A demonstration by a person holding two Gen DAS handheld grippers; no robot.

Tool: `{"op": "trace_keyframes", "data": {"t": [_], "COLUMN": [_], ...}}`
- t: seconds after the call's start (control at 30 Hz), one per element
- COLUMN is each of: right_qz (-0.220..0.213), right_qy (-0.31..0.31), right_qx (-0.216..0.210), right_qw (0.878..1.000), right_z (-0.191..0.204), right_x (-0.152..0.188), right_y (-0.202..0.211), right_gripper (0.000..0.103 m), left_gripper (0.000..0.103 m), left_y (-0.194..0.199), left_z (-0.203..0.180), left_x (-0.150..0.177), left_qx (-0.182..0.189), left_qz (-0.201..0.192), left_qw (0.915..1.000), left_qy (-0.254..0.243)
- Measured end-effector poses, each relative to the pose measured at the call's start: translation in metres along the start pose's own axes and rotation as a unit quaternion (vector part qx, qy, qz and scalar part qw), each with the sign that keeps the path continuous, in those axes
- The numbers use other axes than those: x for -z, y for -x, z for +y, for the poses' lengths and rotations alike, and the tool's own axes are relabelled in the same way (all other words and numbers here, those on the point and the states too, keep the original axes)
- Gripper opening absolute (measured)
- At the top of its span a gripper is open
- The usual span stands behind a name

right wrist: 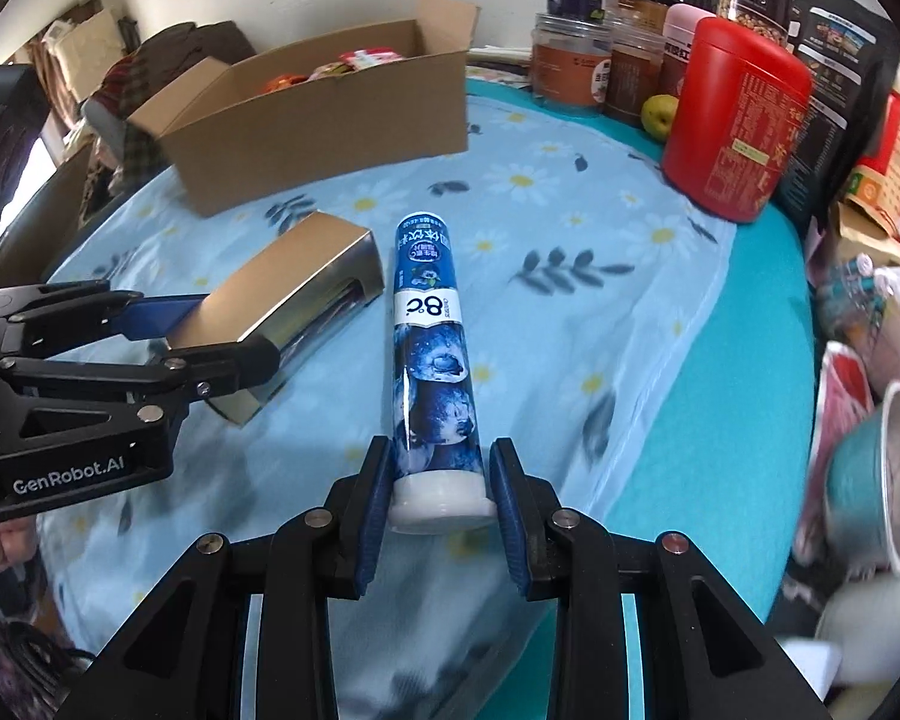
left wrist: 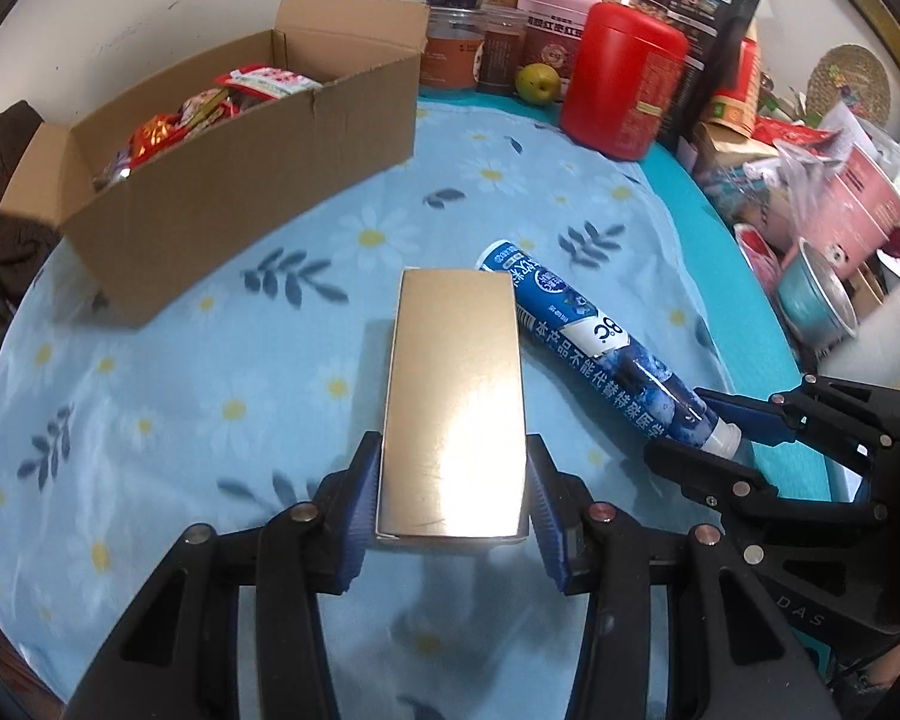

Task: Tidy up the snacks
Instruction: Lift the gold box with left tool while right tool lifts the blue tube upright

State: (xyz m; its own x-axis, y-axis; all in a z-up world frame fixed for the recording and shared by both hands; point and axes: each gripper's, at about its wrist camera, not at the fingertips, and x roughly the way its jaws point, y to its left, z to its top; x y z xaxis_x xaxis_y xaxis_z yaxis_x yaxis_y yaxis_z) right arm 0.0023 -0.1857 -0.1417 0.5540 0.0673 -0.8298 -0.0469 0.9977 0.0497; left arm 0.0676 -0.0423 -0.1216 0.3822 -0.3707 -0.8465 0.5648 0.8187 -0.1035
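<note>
My left gripper [left wrist: 453, 498] is shut on a shiny gold box [left wrist: 455, 396], held by its near end above the flowered blue cloth [left wrist: 210, 396]. My right gripper [right wrist: 439, 489] is shut on a blue blueberry-print tube [right wrist: 432, 348], its pads clamping the white cap end. In the left wrist view the blue tube [left wrist: 594, 336] lies just right of the gold box, with the right gripper [left wrist: 714, 441] at its cap. In the right wrist view the gold box [right wrist: 294, 312] and left gripper [right wrist: 210, 330] are to the left. An open cardboard box [left wrist: 234, 180] holding several red snack packets stands at the far left.
A red canister [left wrist: 624, 90], jars, dark bags and a green pear [left wrist: 537, 83] line the back edge. At the right lie pink packages and a foil-lined blue cup [left wrist: 816, 300]. The cardboard box [right wrist: 324, 114] has its flaps open upward.
</note>
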Motion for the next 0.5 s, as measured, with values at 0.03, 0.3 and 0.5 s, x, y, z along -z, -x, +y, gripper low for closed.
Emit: {"op": "trace_keyframes", "data": {"t": [0.03, 0.3, 0.5], "right_qz": [0.001, 0.009, -0.007], "right_qy": [0.003, 0.017, 0.044], "right_qx": [-0.001, -0.008, -0.001], "right_qw": [1.000, 1.000, 0.999], "right_z": [0.003, 0.016, 0.022], "right_x": [0.005, 0.028, 0.020], "right_y": [0.003, 0.018, 0.017], "right_gripper": [0.033, 0.033, 0.042], "left_gripper": [0.045, 0.045, 0.046], "left_y": [0.002, 0.014, -0.001], "left_z": [-0.001, -0.001, -0.002], "left_x": [0.004, 0.025, 0.024], "left_qx": [0.000, 0.010, 0.001], "left_qz": [0.001, 0.009, 0.024], "left_qw": [1.0000, 0.9999, 0.9997], "left_qy": [-0.001, -0.003, -0.010]}}
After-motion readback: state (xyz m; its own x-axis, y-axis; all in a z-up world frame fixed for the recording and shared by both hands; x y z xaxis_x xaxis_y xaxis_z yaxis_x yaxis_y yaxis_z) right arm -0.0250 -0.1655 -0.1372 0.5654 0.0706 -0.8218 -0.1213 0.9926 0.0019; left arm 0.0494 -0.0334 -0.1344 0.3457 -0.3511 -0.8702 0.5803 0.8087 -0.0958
